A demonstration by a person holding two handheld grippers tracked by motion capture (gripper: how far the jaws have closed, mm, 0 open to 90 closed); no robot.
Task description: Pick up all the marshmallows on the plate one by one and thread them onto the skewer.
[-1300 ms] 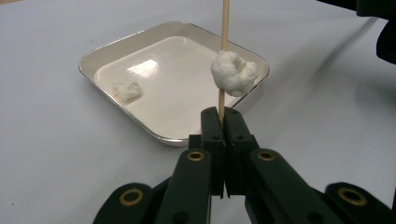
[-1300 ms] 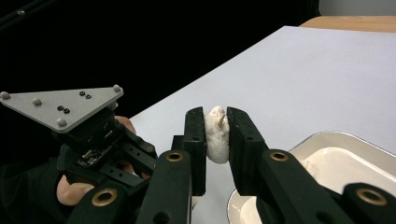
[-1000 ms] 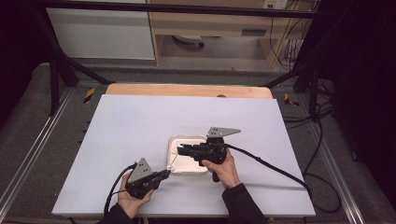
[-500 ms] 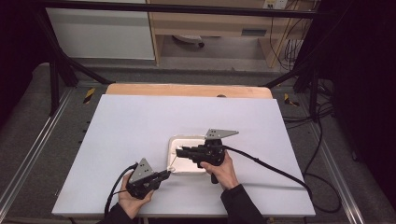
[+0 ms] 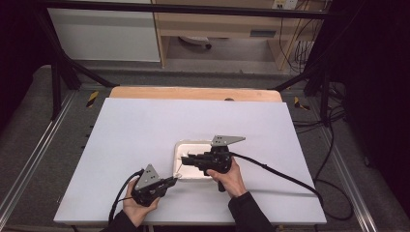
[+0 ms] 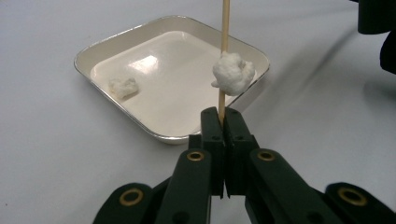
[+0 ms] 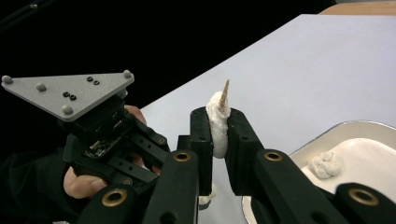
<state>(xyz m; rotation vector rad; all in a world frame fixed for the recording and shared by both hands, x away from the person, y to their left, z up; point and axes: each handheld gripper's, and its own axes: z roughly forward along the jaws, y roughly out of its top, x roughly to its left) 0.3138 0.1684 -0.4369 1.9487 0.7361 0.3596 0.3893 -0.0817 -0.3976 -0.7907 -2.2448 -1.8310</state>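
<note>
A dim room surrounds a white tabletop (image 5: 145, 130) with a wooden strip along its far edge; black frame bars run overhead and down both sides, grey floor lies around, pale cabinets stand at twelve o'clock, and loose cables hang at two o'clock.

In the left gripper view, the left gripper (image 6: 223, 116) has its jaws clenched on the lower end of a thin wooden skewer (image 6: 225, 28), which rises upright between them. A white dough lump (image 6: 232, 73) sits on the skewer just above the jaws. In the high view this left gripper (image 5: 177, 177) lies at seven o'clock of the tabletop, its tips just beside the near left corner of the tray (image 5: 180, 147).

In the right gripper view, the right gripper (image 7: 218, 122) has its jaws grasping a second piece of white dough (image 7: 217, 122) threaded on the pointed tip of the skewer (image 7: 225, 89), which pokes out above the pads. In the high view the right gripper (image 5: 186, 160) reaches over the tray from four o'clock, its cable trailing off toward the tabletop's right edge.

The tray (image 6: 93, 51) is a shallow cream dish with rounded corners, resting flat near the tabletop's middle toward the near side. A small dough scrap (image 6: 123, 87) lies inside it at about nine o'clock.
</note>
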